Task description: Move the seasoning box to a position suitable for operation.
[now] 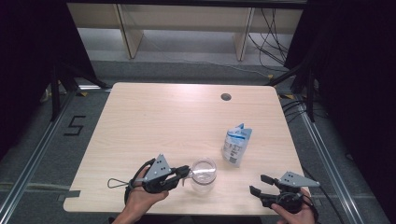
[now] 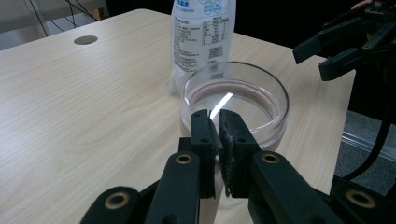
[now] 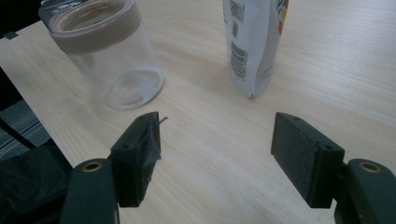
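A clear glass jar (image 1: 203,173) with no lid stands near the table's front edge. My left gripper (image 1: 187,171) reaches it from the left, and in the left gripper view its jaws (image 2: 217,126) are shut on the jar's (image 2: 275,95) near rim. A white and blue printed pouch (image 1: 236,144) stands upright just behind and to the right of the jar. My right gripper (image 1: 259,183) is held at the front right of the table, open and empty. In the right gripper view (image 3: 215,140) the jar (image 3: 109,60) and the pouch (image 3: 252,42) stand ahead of it.
The light wooden table (image 1: 154,121) has a round cable hole (image 1: 226,97) near its far edge. Past the table are wooden furniture legs, floor cables and black stands on both sides. The right gripper (image 2: 317,58) shows beyond the jar in the left gripper view.
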`<state>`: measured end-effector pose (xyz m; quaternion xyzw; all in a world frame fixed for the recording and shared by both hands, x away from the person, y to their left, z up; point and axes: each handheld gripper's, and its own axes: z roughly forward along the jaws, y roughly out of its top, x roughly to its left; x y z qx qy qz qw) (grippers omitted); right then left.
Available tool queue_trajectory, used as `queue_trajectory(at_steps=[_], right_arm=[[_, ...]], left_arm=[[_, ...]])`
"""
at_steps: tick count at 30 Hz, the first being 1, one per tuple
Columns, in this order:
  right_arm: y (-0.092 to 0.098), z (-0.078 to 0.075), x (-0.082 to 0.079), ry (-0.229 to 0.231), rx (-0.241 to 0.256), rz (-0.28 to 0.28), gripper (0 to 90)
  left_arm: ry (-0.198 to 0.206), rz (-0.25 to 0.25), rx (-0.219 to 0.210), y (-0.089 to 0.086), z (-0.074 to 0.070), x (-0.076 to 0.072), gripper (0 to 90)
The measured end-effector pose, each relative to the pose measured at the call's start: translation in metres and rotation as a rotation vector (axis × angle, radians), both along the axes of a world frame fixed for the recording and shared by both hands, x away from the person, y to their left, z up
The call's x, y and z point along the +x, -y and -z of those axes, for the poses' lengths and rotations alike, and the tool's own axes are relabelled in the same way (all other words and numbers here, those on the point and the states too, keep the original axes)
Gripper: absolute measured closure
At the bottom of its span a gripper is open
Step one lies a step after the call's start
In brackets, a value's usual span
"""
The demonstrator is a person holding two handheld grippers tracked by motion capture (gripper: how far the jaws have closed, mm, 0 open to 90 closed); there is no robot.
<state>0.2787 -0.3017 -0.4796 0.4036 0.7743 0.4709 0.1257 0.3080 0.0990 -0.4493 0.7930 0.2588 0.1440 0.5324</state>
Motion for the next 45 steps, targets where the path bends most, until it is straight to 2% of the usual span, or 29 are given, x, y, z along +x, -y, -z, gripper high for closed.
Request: queue_trajectory(at_steps=[5, 6, 7, 10, 11, 12, 13, 14, 15, 16, 17, 18, 19, 20, 21, 22, 23, 24, 25, 26, 30, 31, 34, 35, 37, 38, 39, 43, 45], right_arm=[[0.000, 0.000, 0.000, 0.004, -0.007, -0.012, 35.2], [-0.001, 0.000, 0.000, -0.004, -0.008, -0.013, 35.4], [-0.002, -0.001, -0.002, -0.037, 0.005, -0.002, 35.4], [-0.003, -0.001, -0.001, -0.025, -0.001, -0.022, 37.7], [-0.003, 0.001, 0.001, 0.017, -0.011, -0.032, 37.9], [-0.006, -0.001, -0.002, -0.024, -0.001, -0.016, 39.0], [-0.006, 0.000, 0.000, 0.009, -0.018, -0.040, 40.8], [-0.009, -0.001, -0.002, -0.019, 0.002, -0.033, 42.2], [-0.009, -0.001, 0.001, 0.013, -0.022, -0.056, 43.9], [-0.012, -0.002, -0.001, -0.001, -0.007, -0.047, 45.6], [-0.013, -0.001, 0.001, 0.025, -0.016, -0.065, 46.7], [-0.016, -0.003, 0.000, 0.001, -0.007, -0.063, 47.3], [-0.016, -0.003, 0.002, 0.030, -0.023, -0.081, 47.9], [-0.019, -0.004, 0.001, 0.003, -0.012, -0.066, 49.8], [-0.018, -0.004, 0.004, 0.045, -0.027, -0.086, 51.1], [-0.020, -0.005, 0.002, 0.009, -0.004, -0.073, 52.3], [-0.019, -0.005, 0.005, 0.042, -0.019, -0.091, 54.1], [-0.021, -0.006, 0.004, 0.033, -0.007, -0.085, 55.1], [-0.022, -0.006, 0.005, 0.054, -0.014, -0.097, 56.2], [-0.024, -0.007, 0.004, 0.026, 0.001, -0.092, 57.3], [-0.034, -0.009, 0.007, 0.052, 0.001, -0.121, 63.3], [-0.037, -0.010, 0.008, 0.044, 0.005, -0.126, 65.3], [-0.044, -0.010, 0.013, 0.093, -0.015, -0.154, 67.2], [-0.047, -0.011, 0.011, 0.067, -0.003, -0.140, 67.2], [-0.052, -0.011, 0.016, 0.106, -0.010, -0.175, 68.1], [-0.056, -0.012, 0.014, 0.071, -0.010, -0.159, 69.0], [-0.057, -0.012, 0.016, 0.101, -0.022, -0.175, 69.4], [-0.066, -0.012, 0.021, 0.101, -0.033, -0.213, 71.4], [-0.067, -0.012, 0.022, 0.121, -0.047, -0.200, 71.3]], left_arm=[[0.001, -0.014, 0.001, 0.000, 0.000, -0.001, 84.3], [0.004, -0.010, -0.007, 0.000, 0.001, -0.001, 84.3], [0.004, -0.012, -0.006, 0.000, 0.001, -0.001, 84.4], [-0.002, -0.014, -0.018, -0.001, 0.002, 0.000, 84.0], [0.000, -0.013, -0.017, -0.001, 0.002, 0.000, 84.0], [0.000, -0.014, -0.015, -0.001, 0.002, 0.000, 84.0], [0.001, -0.017, -0.010, -0.001, 0.002, 0.000, 84.0], [0.001, -0.018, -0.011, -0.001, 0.002, 0.000, 83.9], [0.001, -0.017, -0.010, -0.001, 0.002, 0.000, 83.9], [0.002, -0.016, -0.009, -0.001, 0.002, 0.000, 83.9], [0.003, -0.016, -0.008, -0.001, 0.002, 0.000, 83.9], [0.004, -0.016, -0.007, -0.001, 0.002, -0.001, 83.9], [0.004, -0.017, -0.008, -0.001, 0.002, -0.001, 84.0], [0.005, -0.018, -0.009, -0.001, 0.002, -0.001, 83.9], [0.006, -0.019, -0.008, -0.002, 0.003, -0.001, 83.9], [0.006, -0.018, -0.010, -0.002, 0.003, -0.001, 83.9], [0.006, -0.019, -0.013, -0.001, 0.003, -0.001, 83.9], [0.007, -0.019, -0.014, -0.001, 0.003, -0.001, 84.0], [0.007, -0.019, -0.014, -0.001, 0.003, -0.001, 84.0], [0.008, -0.019, -0.014, -0.001, 0.003, -0.001, 84.0], [0.010, -0.020, -0.015, -0.001, 0.003, -0.002, 84.0], [0.011, -0.020, -0.015, -0.001, 0.003, -0.002, 84.0], [0.019, -0.013, -0.020, -0.002, 0.004, -0.002, 84.0], [0.023, -0.009, -0.022, -0.002, 0.004, -0.002, 84.0], [0.017, -0.017, -0.022, -0.001, 0.004, -0.002, 84.0], [0.019, -0.015, -0.021, -0.001, 0.004, -0.002, 84.1], [0.019, -0.016, -0.021, -0.001, 0.004, -0.002, 84.1], [0.019, -0.021, -0.020, -0.001, 0.004, -0.003, 84.0], [0.017, -0.025, -0.019, 0.000, 0.004, -0.003, 84.0]])
